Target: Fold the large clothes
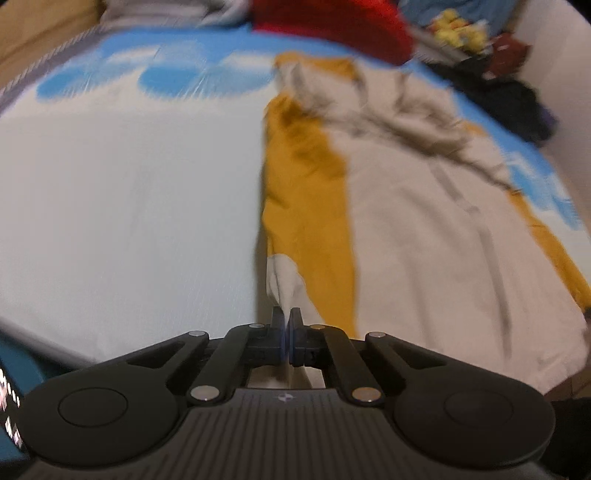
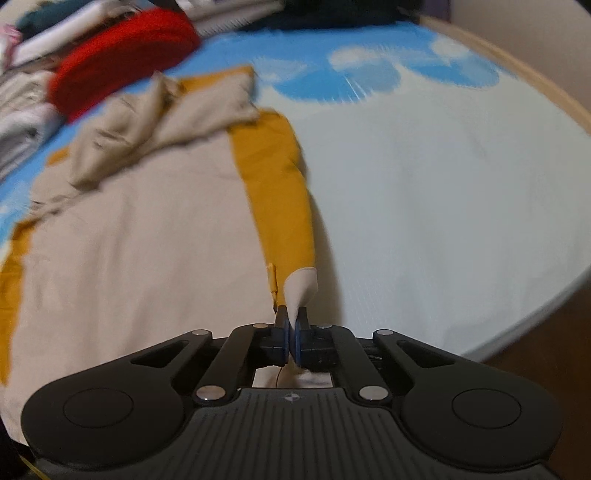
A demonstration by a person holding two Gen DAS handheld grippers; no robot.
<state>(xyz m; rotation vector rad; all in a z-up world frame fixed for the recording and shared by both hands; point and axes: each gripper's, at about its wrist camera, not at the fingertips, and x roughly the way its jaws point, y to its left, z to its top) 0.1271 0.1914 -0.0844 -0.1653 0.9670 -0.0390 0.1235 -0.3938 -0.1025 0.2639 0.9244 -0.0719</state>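
A large beige garment with mustard-yellow side panels (image 1: 424, 221) lies spread on the bed; it also shows in the right wrist view (image 2: 140, 236). Its upper part is crumpled toward the far end. My left gripper (image 1: 287, 317) is shut on a beige corner of the garment's near left edge. My right gripper (image 2: 292, 317) is shut on a beige corner of the garment's near right edge, beside the yellow panel (image 2: 277, 184). Both views are motion-blurred.
The bed sheet (image 1: 129, 203) is pale with blue and white cloud prints. A red garment (image 1: 332, 26) and a pile of other clothes (image 2: 22, 92) lie at the far end. Dark clothes (image 1: 517, 99) and a yellow toy (image 1: 458, 27) sit at the far right.
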